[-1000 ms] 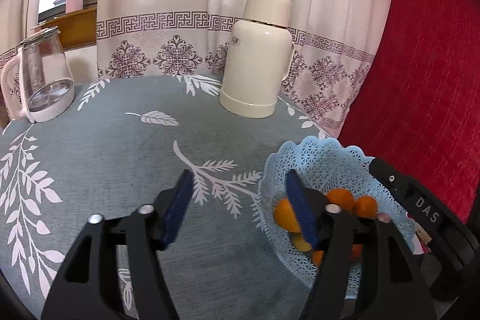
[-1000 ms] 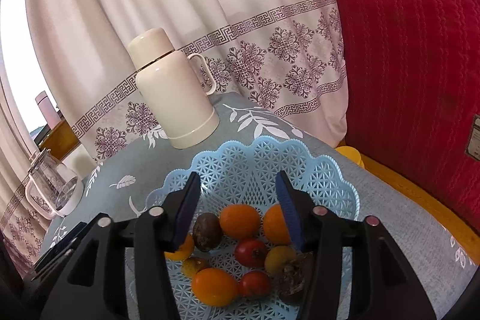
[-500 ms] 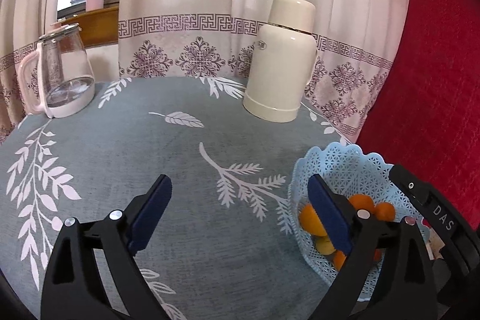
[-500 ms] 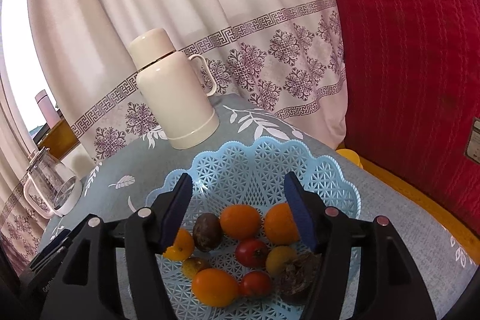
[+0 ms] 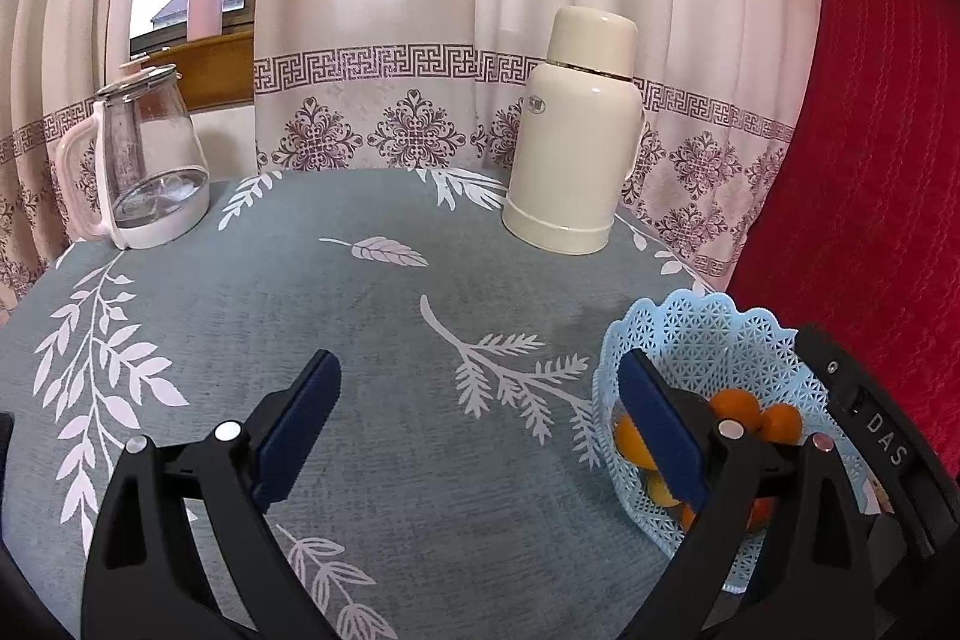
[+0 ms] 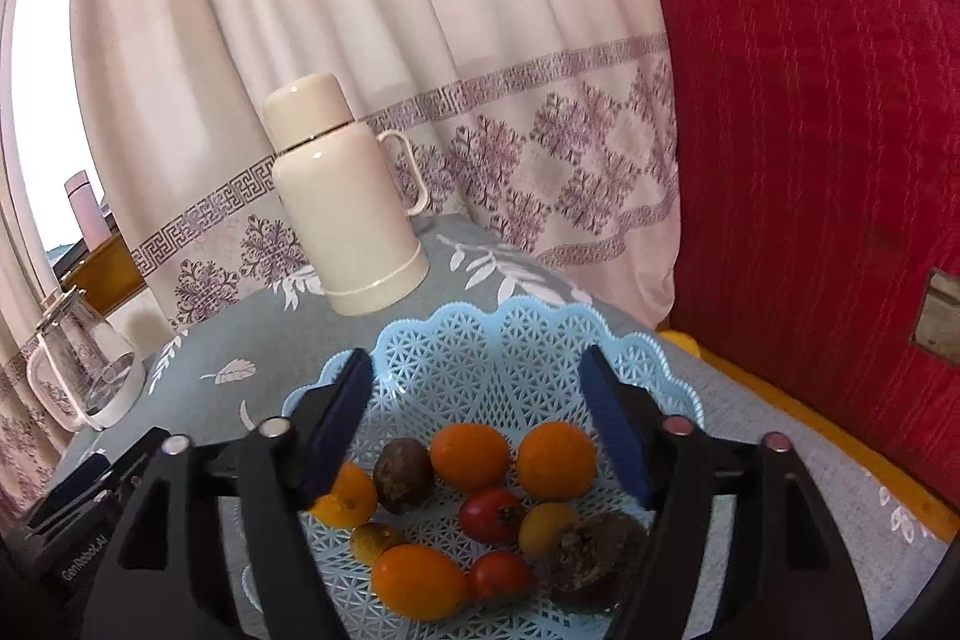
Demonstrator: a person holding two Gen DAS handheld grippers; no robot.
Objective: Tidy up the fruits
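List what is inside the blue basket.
The blue basket holds oranges, two red tomatoes, a small yellow fruit and two dark wrinkled fruits. The right gripper, open above, covers part of one orange.

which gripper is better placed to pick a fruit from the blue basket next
Right. The right hand-held gripper hangs open directly over the fruit in the light blue lattice plastic basket; the left hand-held gripper is open over bare tablecloth beside it.

The left gripper [image 5: 480, 415] is spread far wider than a second ago, and the blue basket [image 5: 708, 334] is shifted toward 4 o'clock. The right gripper [image 6: 477, 415] is likewise opened wider above the fruits [image 6: 468, 457].
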